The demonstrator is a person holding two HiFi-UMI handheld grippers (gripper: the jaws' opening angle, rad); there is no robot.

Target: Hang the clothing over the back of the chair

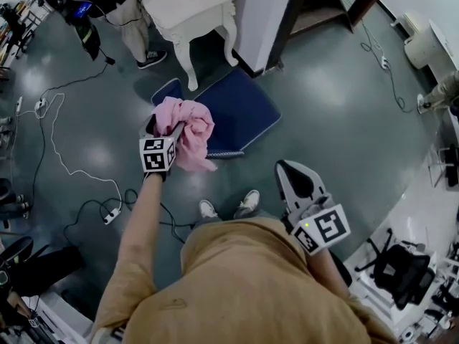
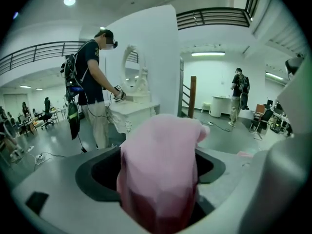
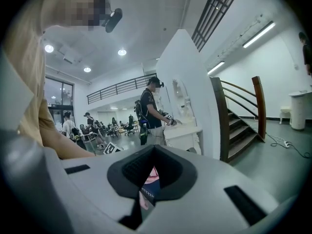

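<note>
The pink clothing [image 1: 192,131] is lying bunched between the jaws of your left gripper [image 1: 169,129], which are standing wide around it rather than pinching. The cloth is sitting at the left edge of the navy chair [image 1: 240,110], whose white-piped rim is running just ahead of your shoes [image 1: 249,203]. Your right gripper [image 1: 285,169] is hanging well apart to the right with its jaws drawn together on nothing; open floor [image 1: 337,120] is lying right of the chair, while the white vanity [image 1: 193,16] is crowding its far side and cables [image 1: 68,167] are trailing across the left.
</note>
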